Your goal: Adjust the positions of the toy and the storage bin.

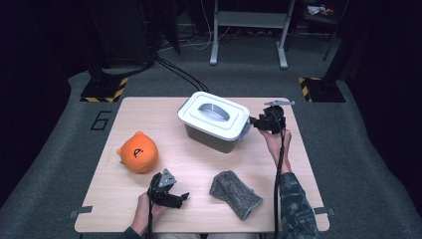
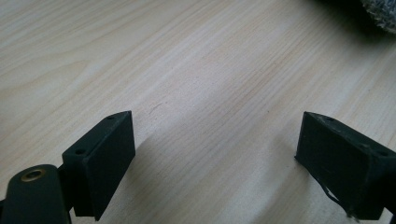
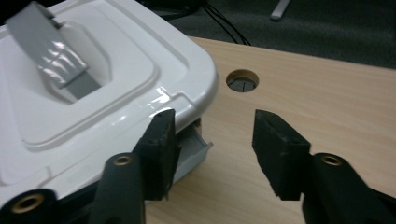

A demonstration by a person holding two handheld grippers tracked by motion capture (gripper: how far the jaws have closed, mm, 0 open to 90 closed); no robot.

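Working at the side latch of the white-lidded grey plastic storage box standing at table centre-back, the right gripper is sitting w/ jaws parted approx. halfway, nothing pinched, one jaw beside the latch, prob. to clip or free it. Left gripper is resting spread wide, empty, on the pale wooden table nr front edge, likely parked clear.
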